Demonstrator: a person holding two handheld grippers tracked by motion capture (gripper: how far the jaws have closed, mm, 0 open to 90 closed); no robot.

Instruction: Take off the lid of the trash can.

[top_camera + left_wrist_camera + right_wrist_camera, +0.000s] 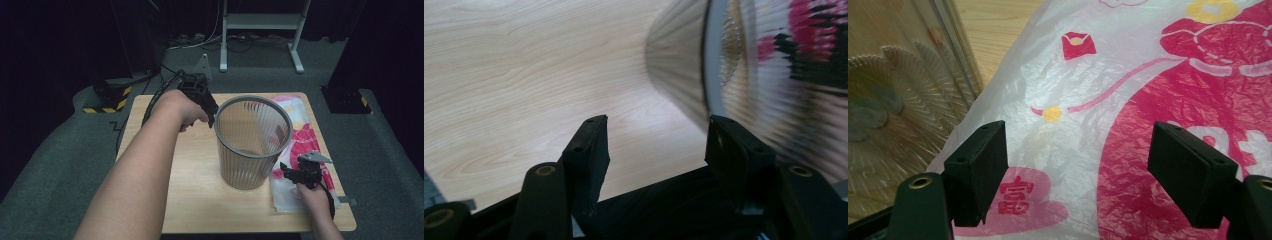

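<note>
The likely step was lining the mesh bin (252, 142) with the pink-and-white plastic bag (305, 135). The bin stood upright mid-worktop (190, 200); the bag lay flat at its 3 o'clock, touching its base. The right tongs (1093, 175) hovered over the bag, jaws spread, holding nothing; they should pinch 1 layer at an edge. The left tongs (656, 145), also spread and empty, sat at the rim's 9 o'clock, ready to steady it. The bin looked empty.

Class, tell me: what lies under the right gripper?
A flat plastic bag, white with pink print, lies under the open right gripper; the table beneath the bag is covered.
</note>
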